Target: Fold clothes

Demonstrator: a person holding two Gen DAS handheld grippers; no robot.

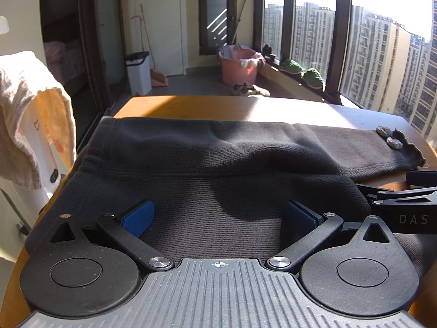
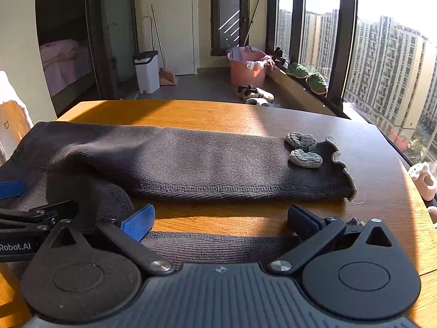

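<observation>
A dark grey knitted garment (image 1: 218,147) lies spread across the wooden table (image 1: 218,106). Its far part stretches right to a frilled cuff (image 2: 338,164) with a grey bow (image 2: 303,147). My left gripper (image 1: 218,216) is open low over the near fabric, blue pads (image 1: 138,218) wide apart, cloth between them but not pinched. My right gripper (image 2: 221,221) is open too, hovering over bare table (image 2: 218,114) and a near strip of the same garment (image 2: 213,243). The right gripper's finger shows at the right edge of the left wrist view (image 1: 404,199).
A beige towel (image 1: 27,114) hangs over a white appliance at the left. Beyond the table stand a white bin (image 2: 147,71), a pink tub of laundry (image 2: 247,68) and slippers (image 2: 255,94) on the floor. Large windows run along the right. A pale plush object (image 2: 422,180) sits off the table's right edge.
</observation>
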